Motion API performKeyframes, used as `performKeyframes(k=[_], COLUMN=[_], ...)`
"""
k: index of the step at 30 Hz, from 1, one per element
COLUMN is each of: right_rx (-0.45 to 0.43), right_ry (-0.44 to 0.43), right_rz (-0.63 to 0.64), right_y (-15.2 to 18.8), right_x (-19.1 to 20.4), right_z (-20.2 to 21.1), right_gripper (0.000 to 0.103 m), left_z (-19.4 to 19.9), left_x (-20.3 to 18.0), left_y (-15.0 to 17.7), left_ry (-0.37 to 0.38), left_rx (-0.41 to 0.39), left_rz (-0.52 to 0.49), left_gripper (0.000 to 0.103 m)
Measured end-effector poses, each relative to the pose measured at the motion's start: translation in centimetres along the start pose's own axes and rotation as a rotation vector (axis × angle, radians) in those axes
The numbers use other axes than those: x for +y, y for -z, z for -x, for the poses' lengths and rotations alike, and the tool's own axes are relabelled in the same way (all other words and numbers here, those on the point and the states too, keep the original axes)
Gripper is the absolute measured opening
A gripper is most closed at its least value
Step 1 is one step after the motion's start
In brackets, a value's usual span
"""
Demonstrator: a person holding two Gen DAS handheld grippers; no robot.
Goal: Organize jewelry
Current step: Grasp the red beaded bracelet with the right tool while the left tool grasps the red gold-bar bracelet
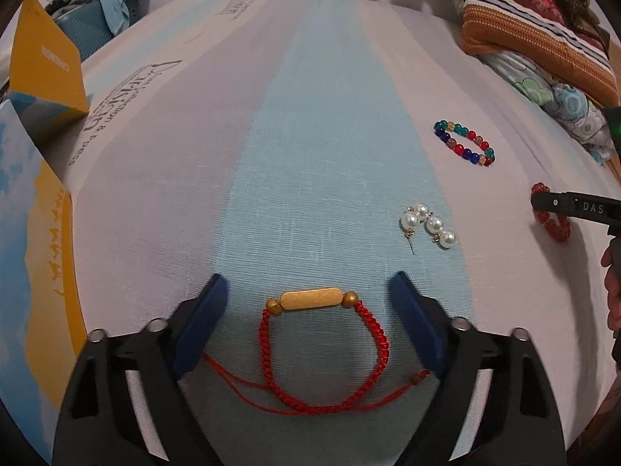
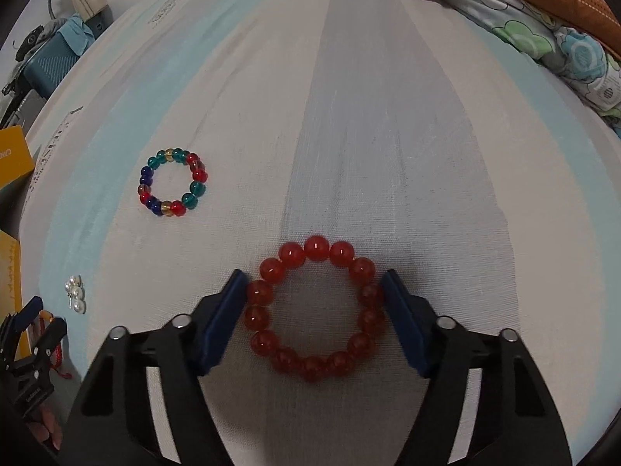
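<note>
In the left wrist view my left gripper [image 1: 308,287] is open, with a red braided cord bracelet with a gold bar [image 1: 310,299] lying between its blue fingers. Pearl earrings [image 1: 429,225] and a multicoloured bead bracelet [image 1: 464,143] lie to the right. In the right wrist view my right gripper [image 2: 314,283] is open around a red bead bracelet [image 2: 316,310] on the sheet, its pads beside the beads. The multicoloured bracelet [image 2: 172,182] and the pearls [image 2: 75,293] lie to the left. The right gripper [image 1: 574,207] shows at the right edge of the left view.
Everything lies on a striped pale-blue and white bed sheet [image 1: 310,136]. A yellow and blue box [image 1: 35,233] stands at the left, with a second yellow box [image 1: 46,62] behind it. Folded blankets [image 1: 535,27] are piled at the far right. The left gripper [image 2: 31,334] shows at the lower left.
</note>
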State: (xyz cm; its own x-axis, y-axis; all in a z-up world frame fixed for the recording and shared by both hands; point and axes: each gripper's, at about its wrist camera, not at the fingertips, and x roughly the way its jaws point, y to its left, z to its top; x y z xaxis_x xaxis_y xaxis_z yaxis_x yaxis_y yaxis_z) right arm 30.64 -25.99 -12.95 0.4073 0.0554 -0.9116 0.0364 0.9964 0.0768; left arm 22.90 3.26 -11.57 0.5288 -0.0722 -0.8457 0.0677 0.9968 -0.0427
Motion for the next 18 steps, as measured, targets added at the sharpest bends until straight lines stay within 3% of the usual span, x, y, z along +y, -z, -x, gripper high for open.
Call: performKeyframes(k=[5, 7, 9, 18], right_rx=[0.003, 0.004, 0.005, -0.004], right_ry=[-0.019, -0.028, -0.039, -0.072], right_rz=[-0.001, -0.003, -0.002, 0.02], right_y=[0.3, 0.3, 0.4, 1.1], right_x=[-0.2, -0.2, -0.2, -0.1], right_z=[0.0, 0.1, 0.3, 1.1], right_gripper=[0.041, 0.031, 0.027, 0.025], left_z=[0.4, 0.5, 0.7, 1.4], left_x=[0.4, 0.4, 0.4, 0.1], left_y=[0.0, 0.1, 0.2, 0.4], left_ry=[0.014, 0.019, 0.024, 0.043], left_rx=[0.009, 0.016, 0.022, 0.028], left_rz=[0.008, 0.012, 0.012, 0.001], left_gripper=[0.046, 0.041, 0.04, 0.039])
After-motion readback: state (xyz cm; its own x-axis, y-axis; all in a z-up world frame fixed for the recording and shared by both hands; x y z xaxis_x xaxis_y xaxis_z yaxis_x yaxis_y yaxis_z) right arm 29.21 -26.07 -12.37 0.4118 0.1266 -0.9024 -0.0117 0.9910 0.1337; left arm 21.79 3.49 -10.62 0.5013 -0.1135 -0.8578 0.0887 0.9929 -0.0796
